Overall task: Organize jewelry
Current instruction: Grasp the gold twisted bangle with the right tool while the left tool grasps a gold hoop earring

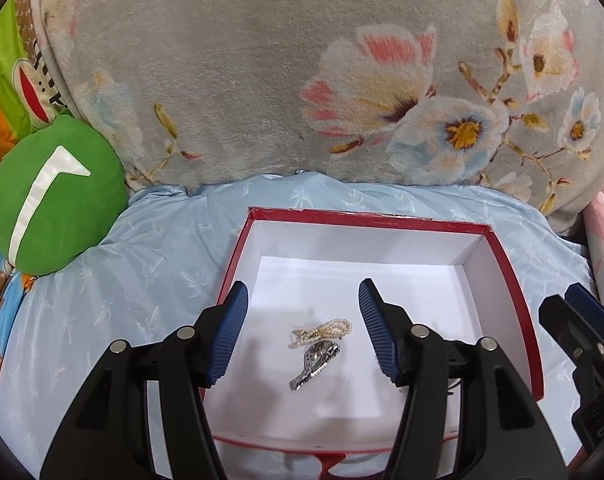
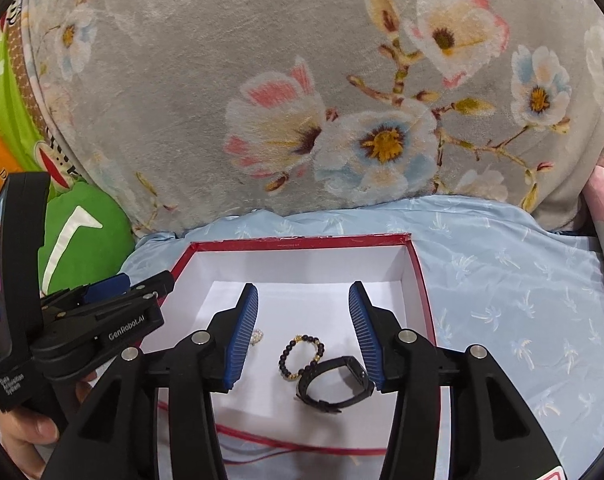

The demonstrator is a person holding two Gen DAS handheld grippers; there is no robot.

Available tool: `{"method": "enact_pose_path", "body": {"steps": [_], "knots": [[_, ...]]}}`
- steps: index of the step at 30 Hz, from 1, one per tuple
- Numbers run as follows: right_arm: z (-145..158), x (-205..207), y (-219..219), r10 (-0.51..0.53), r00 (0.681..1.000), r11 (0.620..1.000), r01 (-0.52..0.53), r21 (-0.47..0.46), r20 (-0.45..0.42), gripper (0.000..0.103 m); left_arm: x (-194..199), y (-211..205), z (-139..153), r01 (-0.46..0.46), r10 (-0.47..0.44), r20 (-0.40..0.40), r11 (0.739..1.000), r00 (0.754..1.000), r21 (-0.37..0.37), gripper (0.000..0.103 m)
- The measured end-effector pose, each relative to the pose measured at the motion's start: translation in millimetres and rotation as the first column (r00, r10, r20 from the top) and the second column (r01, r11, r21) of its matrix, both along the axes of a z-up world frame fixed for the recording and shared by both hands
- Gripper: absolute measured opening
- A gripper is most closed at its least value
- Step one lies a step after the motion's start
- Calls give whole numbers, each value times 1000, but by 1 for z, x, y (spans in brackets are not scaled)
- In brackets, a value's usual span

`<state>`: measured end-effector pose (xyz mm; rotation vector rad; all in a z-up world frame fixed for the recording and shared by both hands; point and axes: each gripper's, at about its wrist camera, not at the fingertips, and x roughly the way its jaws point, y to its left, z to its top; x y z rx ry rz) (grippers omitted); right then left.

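Both hand-held grippers hang wide and empty over the red-walled, white-lined cardboard box (image 1: pixel 514 280) on the pale blue bed sheet (image 1: pixel 113 300). Under the left hand-held gripper (image 1: pixel 302 332) lie a white pearl strand (image 1: pixel 322 330) touching a silver metal watch (image 1: pixel 314 362). Under the right hand-held gripper (image 2: pixel 304 332) a dark-and-gold bead bracelet (image 2: pixel 300 356) touches a black strap watch (image 2: pixel 334 384). To sort them, I'd pinch one piece at its free edge, clear of its neighbour. The box walls crowd the jaws. A green round cushion (image 1: pixel 53 196) sits aside.
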<state>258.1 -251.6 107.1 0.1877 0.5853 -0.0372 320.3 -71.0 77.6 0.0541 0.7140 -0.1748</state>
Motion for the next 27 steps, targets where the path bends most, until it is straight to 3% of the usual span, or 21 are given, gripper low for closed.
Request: {"method": "enact_pose_path", "body": {"steps": [15,20,27], "knots": [[-20,-94,6,-11,998,1000,11,-6,-62,49,-87,39,13,38,-38,-3,999,999,-7,56],[-43,-126,2,-31,992,999,29,-16,-120,49,-118,58,-9,46,-46,-50,999,998,6,56],[-83,-169,1,-33,976,999,30,-15,-216,49,-156,88,-62,27,-23,-174,999,984,20,56]]}}
